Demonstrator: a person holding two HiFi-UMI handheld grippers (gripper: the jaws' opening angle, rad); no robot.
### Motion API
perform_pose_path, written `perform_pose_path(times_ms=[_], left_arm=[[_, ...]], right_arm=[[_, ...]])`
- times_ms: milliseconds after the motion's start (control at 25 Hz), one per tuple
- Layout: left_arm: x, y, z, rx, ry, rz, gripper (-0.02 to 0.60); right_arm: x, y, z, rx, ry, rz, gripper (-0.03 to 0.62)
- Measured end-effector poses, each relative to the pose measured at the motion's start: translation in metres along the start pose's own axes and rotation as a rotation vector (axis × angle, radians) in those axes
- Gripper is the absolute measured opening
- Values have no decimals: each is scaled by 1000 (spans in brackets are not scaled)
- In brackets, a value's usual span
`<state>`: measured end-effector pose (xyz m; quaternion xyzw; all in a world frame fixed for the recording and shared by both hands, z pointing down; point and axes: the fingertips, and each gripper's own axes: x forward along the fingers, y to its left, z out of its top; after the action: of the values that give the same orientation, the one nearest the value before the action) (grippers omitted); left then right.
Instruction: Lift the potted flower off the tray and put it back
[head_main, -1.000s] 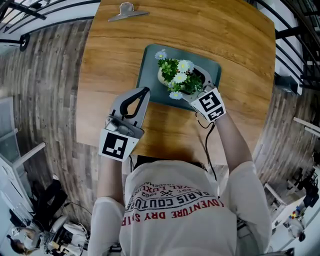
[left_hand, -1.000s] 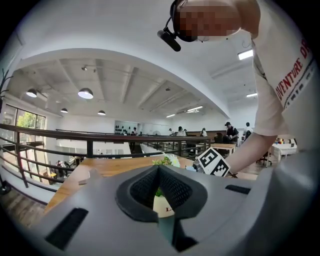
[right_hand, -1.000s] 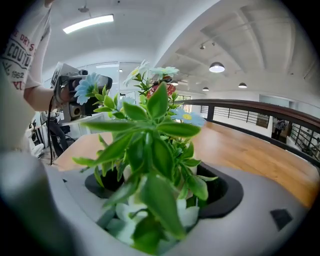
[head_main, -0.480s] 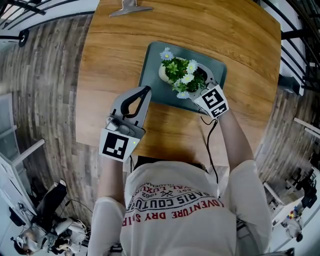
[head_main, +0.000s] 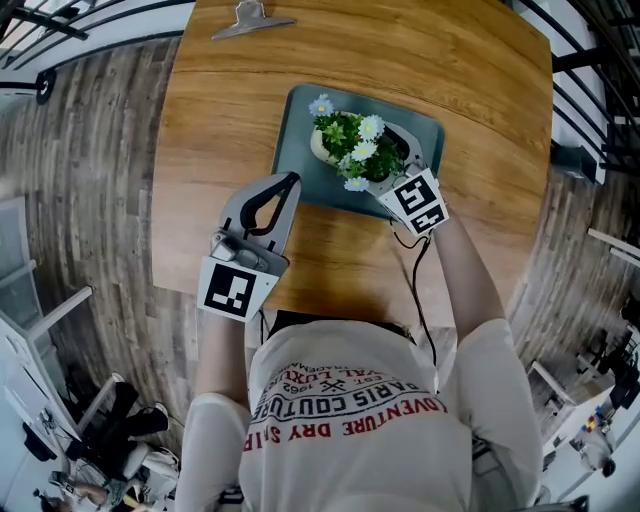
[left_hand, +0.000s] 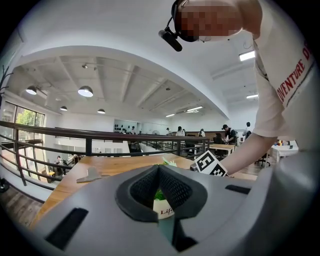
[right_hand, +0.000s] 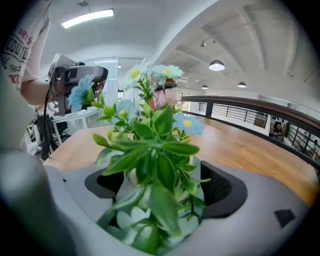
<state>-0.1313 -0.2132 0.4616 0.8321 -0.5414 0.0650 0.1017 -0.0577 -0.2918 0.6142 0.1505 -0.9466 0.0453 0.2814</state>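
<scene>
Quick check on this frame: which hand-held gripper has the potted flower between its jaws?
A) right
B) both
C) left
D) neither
A: in the right gripper view, the right hand-held gripper has its jaws on either side of the potted flower. The left hand-held gripper has its jaws together and holds nothing.

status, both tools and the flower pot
Left tool shut, empty, near tray. Right tool shut on potted flower, upright over tray. Metal clip far off, no obstruction.

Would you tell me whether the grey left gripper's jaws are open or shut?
Shut: on the grey left gripper, its own view shows the dark pads touching at their tips, holding nothing.
</scene>
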Motion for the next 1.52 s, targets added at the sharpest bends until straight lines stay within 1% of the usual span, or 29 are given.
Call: perform_pose_path(times_ms=[120,240,320,480,600,640,680,760,800,840,920,1080,1240,1400,1520], left_arm=[[-3,-5,9,13,-12,-9,12],[-7,-11,21,34,-30,-17,12],[-11,-15,30,51,-46,-22,12],[-17,-27,48,85,-80,-31,12],[-22,-35,60,112,-91,-35,12],[-23,-38,64,119,-93,-36,12],[-23,-40,68,127,-98,-38,12],[-24,-43,78,147,-116,-46,12],[-25,-45,82,163,-128,-51,12],[-26,-47,85,182,-138,-55,12],[-30,-54,92,206,-151,-63,12],[-36,-65,106,229,-159,-72,12],[-36,-73,115,256,-163,-82,12],[-38,-77,120,258,-159,-77,12],[-40,-77,123,242,-160,-71,12]], right_arm=[[-14,-1,8,-2,-16,-27,457],[-31,4,14,-6,21,-35,456],[-45,8,23,-2,20,-51,454],[-78,11,45,1,-29,-106,454],[-107,18,69,40,-86,-140,453],[-118,17,76,53,-109,-170,449],[-130,14,83,64,-135,-217,412],[-155,3,96,87,-199,-337,165],[-166,2,102,99,-226,-375,138],[-177,3,106,114,-246,-396,131],[-196,7,110,139,-272,-429,68],[-229,15,120,154,-324,-476,37],[-263,17,131,151,-396,-559,28],[-290,19,141,144,-447,-614,26],[-299,23,146,133,-456,-632,26]])
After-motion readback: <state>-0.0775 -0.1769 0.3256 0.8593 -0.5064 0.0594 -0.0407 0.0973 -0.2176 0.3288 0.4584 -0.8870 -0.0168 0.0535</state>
